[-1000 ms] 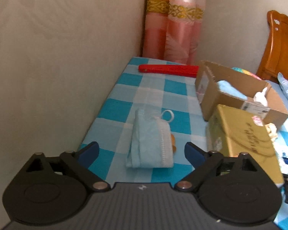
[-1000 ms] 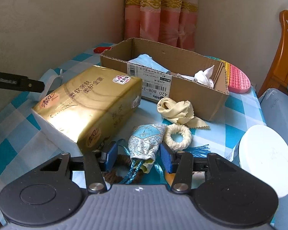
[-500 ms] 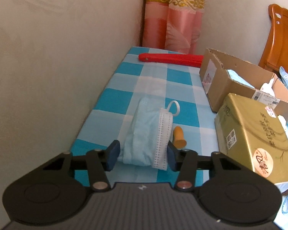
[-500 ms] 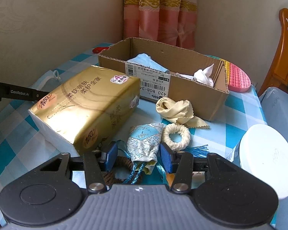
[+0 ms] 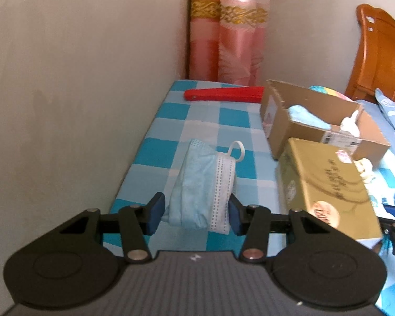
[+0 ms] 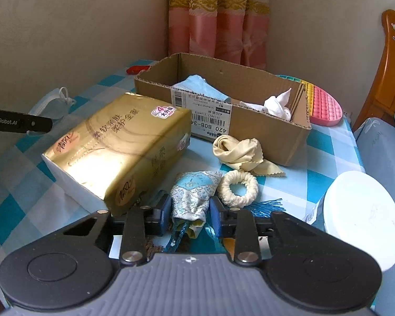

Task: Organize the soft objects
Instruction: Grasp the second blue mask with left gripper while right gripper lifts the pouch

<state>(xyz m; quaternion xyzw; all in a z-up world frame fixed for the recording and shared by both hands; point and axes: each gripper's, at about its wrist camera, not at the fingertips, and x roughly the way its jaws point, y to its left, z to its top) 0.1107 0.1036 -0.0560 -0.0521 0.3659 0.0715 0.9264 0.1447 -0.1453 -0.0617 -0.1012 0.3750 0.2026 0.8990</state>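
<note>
A: Lifted since a second back: left claw (image 5: pixel 194 212), wide apart then, now clamped on the blue face mask (image 5: pixel 202 192) and raised off the checkered counter (image 5: pixel 231 121). Orange bit beside it a moment ago, out of sight now.

B: Mask hanging between the pads, then?

A: Yep. Pinched at its near end, far end sticking forward past the fingertips (image 5: pixel 155 210), white ear loop (image 5: pixel 237 150) poking up at the far tip.

B: And the right claw (image 6: pixel 189 214)?

A: Clenched on the embroidered blue pouch (image 6: pixel 193 193), same as before. Near end between the pads, rest sticking forward. Touching the counter or not, can't tell.

B: Neighbours?

A: Cream scrunchie (image 6: pixel 238 188) just right of the pouch, beige cloth (image 6: pixel 241 151) beyond that, against the cardboard box (image 6: pixel 263 129). Gold tissue pack (image 6: pixel 118 144) to the left, near the claw's left finger. White round lid (image 6: pixel 360 218) off to the right. Blue cloth (image 6: pixel 200 87) and white cloth (image 6: pixel 277 105) already inside the box.
</note>
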